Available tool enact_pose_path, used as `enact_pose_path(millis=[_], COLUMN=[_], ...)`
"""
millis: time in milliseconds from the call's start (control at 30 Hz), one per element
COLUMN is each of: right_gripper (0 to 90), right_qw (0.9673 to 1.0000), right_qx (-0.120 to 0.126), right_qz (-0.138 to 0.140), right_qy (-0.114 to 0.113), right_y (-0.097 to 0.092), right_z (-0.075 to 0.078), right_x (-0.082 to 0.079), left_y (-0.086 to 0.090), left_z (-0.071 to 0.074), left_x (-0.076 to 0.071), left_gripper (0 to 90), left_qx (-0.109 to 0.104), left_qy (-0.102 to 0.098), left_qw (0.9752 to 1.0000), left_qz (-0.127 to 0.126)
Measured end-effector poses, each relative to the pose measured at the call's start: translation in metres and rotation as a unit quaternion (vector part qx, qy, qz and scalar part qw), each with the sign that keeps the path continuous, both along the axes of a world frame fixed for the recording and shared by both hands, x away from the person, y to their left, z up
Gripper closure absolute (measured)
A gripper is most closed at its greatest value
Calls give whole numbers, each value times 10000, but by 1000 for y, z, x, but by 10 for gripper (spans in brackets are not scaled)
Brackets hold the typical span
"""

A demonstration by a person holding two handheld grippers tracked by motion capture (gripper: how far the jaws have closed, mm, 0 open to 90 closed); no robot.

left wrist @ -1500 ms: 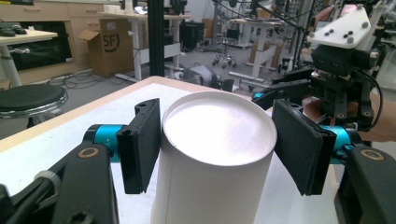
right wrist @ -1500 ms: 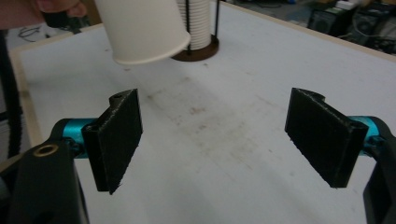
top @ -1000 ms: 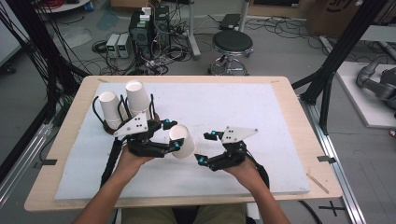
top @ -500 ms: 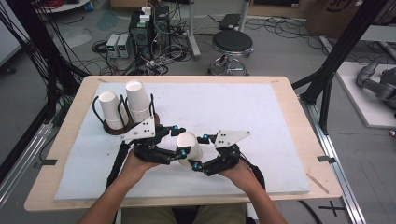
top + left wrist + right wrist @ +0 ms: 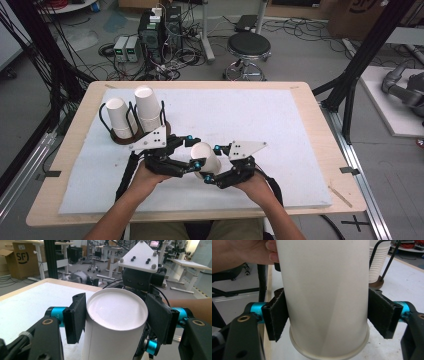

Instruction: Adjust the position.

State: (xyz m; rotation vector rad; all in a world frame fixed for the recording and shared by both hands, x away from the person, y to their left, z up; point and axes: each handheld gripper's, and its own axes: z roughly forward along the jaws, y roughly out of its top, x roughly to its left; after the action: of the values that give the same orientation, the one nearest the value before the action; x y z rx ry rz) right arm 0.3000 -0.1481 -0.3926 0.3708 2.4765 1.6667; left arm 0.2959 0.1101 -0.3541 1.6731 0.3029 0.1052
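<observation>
High view: both grippers met over the near middle of the table, with 1 white paper cup lying on its side between them.
Left gripper: shut tight on the cup near its closed base, pads pressed to both sides, base disc facing its camera.
Right gripper: jaws had just been closing around the same cup; pads stood at the wall just above the rolled rim, left one touching, right one with a sliver of gap at its lower end, so a full grip was hard to call.
Cup's place: squarely between both pairs of jaws, clear of the table, rim end toward the right gripper, base end toward the left.
Done so far: 1 cup appeared to be off the stacks and held up in a hand-over position.
Left to do: my read, the right gripper needed to finish its squeeze before the left let go; where the cup goes next was not shown.
Cup holder: beyond the left gripper, a dark round base with wire hoops, carrying 2 stacks of upturned cups.
Inside the held cup: could not tell, its mouth faced away.
</observation>
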Motion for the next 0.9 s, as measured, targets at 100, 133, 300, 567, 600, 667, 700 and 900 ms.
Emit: enact_pose_path(millis=[100,133,300,567,600,667,700,900], right_gripper=[275,281,303,317,318,318,318,318], right_qw=[10000,10000,9990,9965,9960,9951,9947,9898], right_qx=[-61,-80,-445,-817,-861,-950,-985,-1340], right_qz=[11,20,55,193,215,273,287,481], right_qy=[-51,-30,-25,44,58,83,99,76], right_y=[0,0,0,0,1,1,1,6], right_z=[2,3,6,10,11,12,13,25], right_x=[-1,-1,-1,-1,-1,2,2,7], left_y=[1,2,4,5,6,9,10,15], left_z=[0,0,-4,-6,-5,-4,-3,0], left_x=[0,1,2,3,3,2,2,2], left_gripper=[352,353,349,141,141,141,141,141], left_qx=[1,3,134,443,424,448,460,578], left_qy=[4,1,26,99,98,87,73,33], left_qw=[10000,10000,9998,9990,9991,9989,9989,9981], left_qz=[-23,-39,-130,21,-6,-45,-44,-200])
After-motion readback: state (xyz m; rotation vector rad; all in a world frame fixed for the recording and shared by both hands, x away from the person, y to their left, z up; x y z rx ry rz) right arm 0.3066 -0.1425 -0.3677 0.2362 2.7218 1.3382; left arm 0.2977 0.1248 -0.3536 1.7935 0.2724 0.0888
